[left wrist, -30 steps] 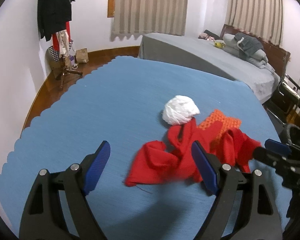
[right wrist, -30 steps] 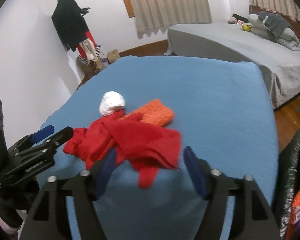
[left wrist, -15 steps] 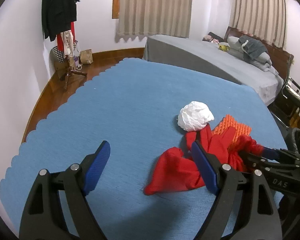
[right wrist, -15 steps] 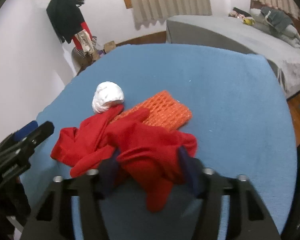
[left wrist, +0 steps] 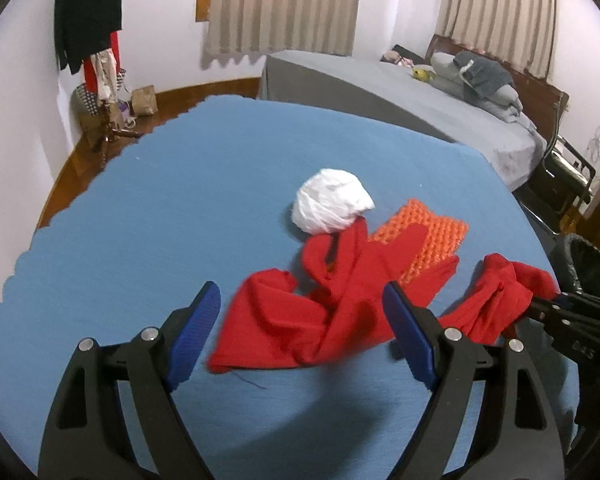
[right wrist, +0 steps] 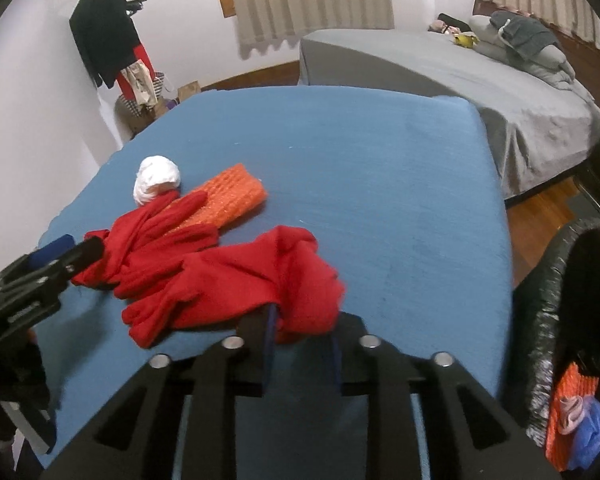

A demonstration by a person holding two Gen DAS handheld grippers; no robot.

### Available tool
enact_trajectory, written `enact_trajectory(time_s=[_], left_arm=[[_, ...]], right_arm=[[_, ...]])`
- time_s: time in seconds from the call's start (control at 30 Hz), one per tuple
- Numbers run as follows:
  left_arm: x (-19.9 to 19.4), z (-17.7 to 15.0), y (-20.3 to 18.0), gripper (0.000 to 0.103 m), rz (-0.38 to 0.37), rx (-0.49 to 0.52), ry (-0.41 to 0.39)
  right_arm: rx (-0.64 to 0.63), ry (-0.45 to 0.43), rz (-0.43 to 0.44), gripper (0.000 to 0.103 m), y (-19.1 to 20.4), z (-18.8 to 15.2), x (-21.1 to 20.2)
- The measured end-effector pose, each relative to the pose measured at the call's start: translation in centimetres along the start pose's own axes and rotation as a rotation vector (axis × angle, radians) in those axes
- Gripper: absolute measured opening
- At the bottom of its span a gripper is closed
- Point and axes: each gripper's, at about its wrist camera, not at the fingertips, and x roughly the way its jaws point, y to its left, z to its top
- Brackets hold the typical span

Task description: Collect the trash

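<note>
A red cloth [left wrist: 332, 304] lies crumpled on the blue table [left wrist: 160, 208]; it also shows in the right wrist view [right wrist: 204, 264]. My right gripper [right wrist: 300, 332] is shut on the cloth's near end and lifts it a little; it shows at the right in the left wrist view [left wrist: 556, 308]. A white crumpled wad [left wrist: 332, 200] and an orange mesh piece [left wrist: 432, 236] lie just beyond the cloth. My left gripper [left wrist: 300, 332] is open and empty, low over the cloth's left end.
A black-lined trash bin [right wrist: 560, 320] stands by the table's right edge with orange and blue scraps inside. A grey bed [left wrist: 400, 96] is behind the table. A coat stand [left wrist: 96, 60] is in the far left corner.
My right gripper has shut on the red cloth's end and pulled it up and to the right. My left gripper has shifted over the cloth's left part.
</note>
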Motion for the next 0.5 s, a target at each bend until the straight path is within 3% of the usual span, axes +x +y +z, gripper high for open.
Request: enact_trajectory(time_s=[0.03,0.1,0.13,0.2,0.23,0.3,0.33,0.5], left_arm=[[0.4,0.0,-0.2,0.081,-0.005,0.002,0.017],[1.1,0.0,-0.2,0.064,-0.015,0.008,0.048],[1.5,0.0,-0.2,0.06,-0.024,0.007,0.063],[1.8,-0.1,0.0,0.049,-0.037,-0.002,0.081],[1.9,-0.2,0.2,0.046,-0.043,-0.008,0.082],[1.9,-0.3,0.2,0.024,-0.058,-0.014,0.081],[1.9,-0.3,0.3,0.019,-0.069,-0.018,0.084],[1.4,-0.5,0.2,0.011,-0.069,-0.021,0.068]], right_arm=[[-0.002,-0.005,0.004,0.037,0.0,-0.1,-0.2],[-0.008,-0.015,0.021,0.054,0.3,-0.3,-0.7],[-0.008,-0.018,0.027,0.058,0.5,-0.1,-0.9],[0.008,-0.033,0.042,0.082,0.5,0.2,-1.3],[0.022,-0.04,0.05,0.085,0.5,0.2,-1.4],[0.055,-0.042,0.071,0.086,0.4,0.5,-1.1],[0.064,-0.04,0.071,0.087,0.5,0.7,-0.9],[0.095,-0.039,0.046,0.09,0.9,1.9,0.8]])
